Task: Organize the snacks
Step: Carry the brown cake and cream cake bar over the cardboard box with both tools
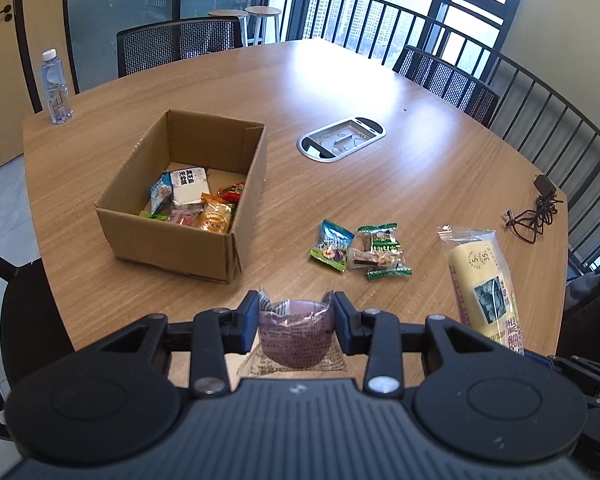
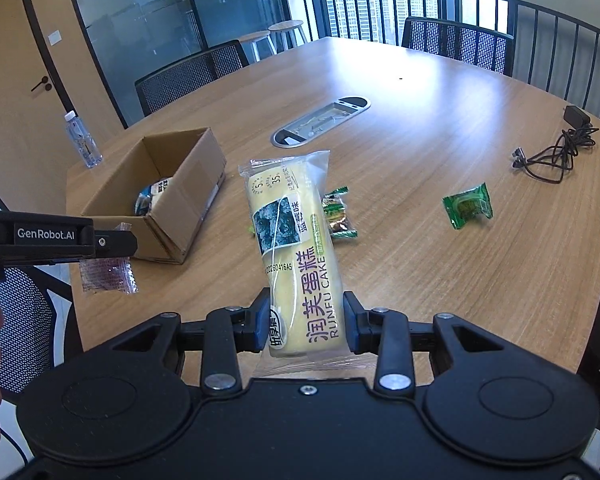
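Crinkly clear-wrapped yellow cake roll (image 2: 296, 256)

left gripper (image 1: 296, 322): fingers clamped, angled down | right gripper (image 2: 306, 326): fingers clamped, angled down

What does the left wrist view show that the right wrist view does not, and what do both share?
Only the left wrist view shows the left gripper closed on a purple packet, the heap of snacks inside the cardboard box, and a blue-green packet. Only the right wrist view shows the right gripper clamping the yellow cake pack, plus a lone green packet. Both share the box, water bottle, charger cable and table.
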Demonstrator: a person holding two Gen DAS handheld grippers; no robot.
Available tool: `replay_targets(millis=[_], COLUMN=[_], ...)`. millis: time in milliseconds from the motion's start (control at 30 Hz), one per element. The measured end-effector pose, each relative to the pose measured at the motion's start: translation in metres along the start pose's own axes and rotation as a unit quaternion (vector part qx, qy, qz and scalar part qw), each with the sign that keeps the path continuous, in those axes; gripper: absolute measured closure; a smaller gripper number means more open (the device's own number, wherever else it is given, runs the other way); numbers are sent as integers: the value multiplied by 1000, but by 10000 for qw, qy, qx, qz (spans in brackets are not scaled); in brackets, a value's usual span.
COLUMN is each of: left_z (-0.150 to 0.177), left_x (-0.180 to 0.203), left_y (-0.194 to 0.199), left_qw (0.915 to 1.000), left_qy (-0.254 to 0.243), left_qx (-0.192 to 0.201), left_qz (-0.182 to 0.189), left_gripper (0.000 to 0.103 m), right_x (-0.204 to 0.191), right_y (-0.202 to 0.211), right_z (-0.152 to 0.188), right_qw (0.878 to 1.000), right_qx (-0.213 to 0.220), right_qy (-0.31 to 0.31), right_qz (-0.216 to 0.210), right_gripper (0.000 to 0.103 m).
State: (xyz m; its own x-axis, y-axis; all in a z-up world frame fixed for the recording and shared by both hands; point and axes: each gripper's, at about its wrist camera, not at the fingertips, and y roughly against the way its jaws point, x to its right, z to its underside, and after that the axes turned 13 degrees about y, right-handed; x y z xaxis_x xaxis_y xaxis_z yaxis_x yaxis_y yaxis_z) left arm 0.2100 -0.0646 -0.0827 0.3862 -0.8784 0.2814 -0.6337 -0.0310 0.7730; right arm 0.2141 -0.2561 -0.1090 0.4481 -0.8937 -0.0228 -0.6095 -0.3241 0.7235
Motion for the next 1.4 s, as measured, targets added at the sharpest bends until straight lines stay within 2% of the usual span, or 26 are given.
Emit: replay_targets(millis=[300,733,1400], left_z=[-32,-86,-158], left_x=[-26,-73,-119], left_y=[1,-12,-50], left_qw=[9998,9995,9994], left_qy=[-92,102,171], left_qx=[105,229,245], left_qz=[165,180,197], left_gripper=[65,65,65], right_x=[-30,-78,-122], right_y=[-10,-37,-90], right_z=[-23,-67,-122], right_qw=[9997,9998,9999], right_qx=[139,180,148], right_qy=[-174,-93,-17], right_qz=[77,43,-36], right_gripper=[68,68,68])
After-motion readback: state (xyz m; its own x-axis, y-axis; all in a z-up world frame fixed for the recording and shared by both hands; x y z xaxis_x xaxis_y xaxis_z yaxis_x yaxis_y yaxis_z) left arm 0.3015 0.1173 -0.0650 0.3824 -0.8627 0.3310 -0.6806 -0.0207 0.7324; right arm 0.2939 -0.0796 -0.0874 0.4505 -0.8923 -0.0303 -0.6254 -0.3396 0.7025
